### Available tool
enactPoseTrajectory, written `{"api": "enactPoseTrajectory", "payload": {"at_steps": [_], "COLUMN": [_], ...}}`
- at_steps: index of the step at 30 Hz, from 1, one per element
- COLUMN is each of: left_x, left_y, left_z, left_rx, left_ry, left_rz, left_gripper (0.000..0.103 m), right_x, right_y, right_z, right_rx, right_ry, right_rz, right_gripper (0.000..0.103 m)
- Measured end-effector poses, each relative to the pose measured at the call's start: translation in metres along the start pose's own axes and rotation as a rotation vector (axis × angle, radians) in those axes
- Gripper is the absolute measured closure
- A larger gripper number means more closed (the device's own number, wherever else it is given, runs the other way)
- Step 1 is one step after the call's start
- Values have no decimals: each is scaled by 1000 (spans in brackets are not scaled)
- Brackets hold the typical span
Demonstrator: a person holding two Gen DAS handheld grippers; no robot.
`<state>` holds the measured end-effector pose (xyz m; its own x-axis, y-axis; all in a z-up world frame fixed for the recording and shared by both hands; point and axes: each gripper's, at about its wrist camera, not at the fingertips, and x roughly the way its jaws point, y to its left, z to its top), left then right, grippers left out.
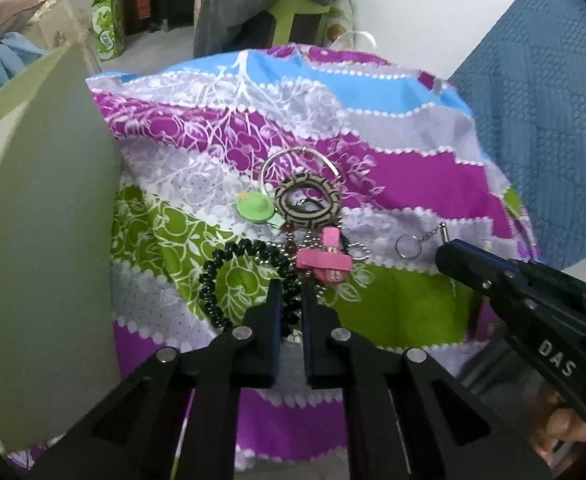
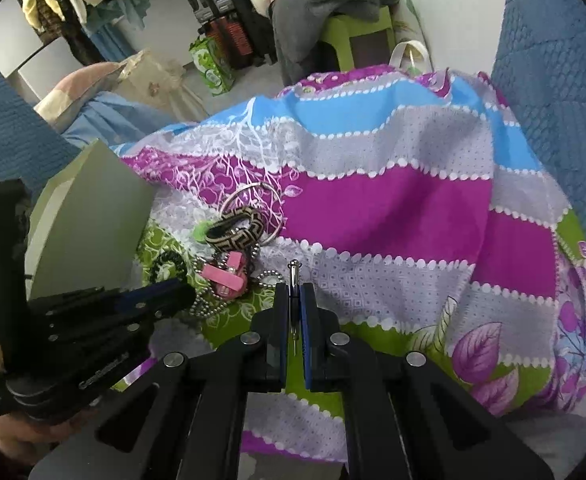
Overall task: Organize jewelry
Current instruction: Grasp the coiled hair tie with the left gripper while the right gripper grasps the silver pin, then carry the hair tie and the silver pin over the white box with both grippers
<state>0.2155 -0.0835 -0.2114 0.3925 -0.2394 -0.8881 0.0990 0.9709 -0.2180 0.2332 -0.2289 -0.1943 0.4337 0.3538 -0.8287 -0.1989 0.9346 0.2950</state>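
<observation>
Gripping the near arc of a black spiral hair tie, the left gripper is standing with its jaws narrowed onto the coil, near the front edge of the striped floral bedsheet that is carrying every item. No earlier frame is confirming any jaw motion. The right gripper is pinching a slim silver pin between its nearly closed fingers; in the left wrist view this piece is hanging a short chain and a small key ring just beside the gripper tip. Lying just beyond the hair tie, a pink hair clip is resting on a tangle of silver ball chain. Farther on, a beige-and-black patterned bangle is overlapping a thin silver hoop, with a green hat-shaped charm touching its left side. A grey-green box is standing along the sheet's left edge.
</observation>
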Motion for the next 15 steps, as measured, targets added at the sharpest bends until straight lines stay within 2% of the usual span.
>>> {"api": "enactPoseTrajectory", "payload": {"at_steps": [4, 15], "left_x": [-24, -120], "left_y": [2, 13], "left_z": [3, 32], "left_rx": [-35, -37], "left_ry": [-17, -131], "left_rz": [-53, -98], "left_gripper": [95, 95], "right_x": [-22, -96], "right_y": [8, 52], "right_z": [5, 33], "right_rx": [6, -4], "right_ry": [-44, -170], "right_rz": [-18, -26], "right_gripper": [99, 99]}}
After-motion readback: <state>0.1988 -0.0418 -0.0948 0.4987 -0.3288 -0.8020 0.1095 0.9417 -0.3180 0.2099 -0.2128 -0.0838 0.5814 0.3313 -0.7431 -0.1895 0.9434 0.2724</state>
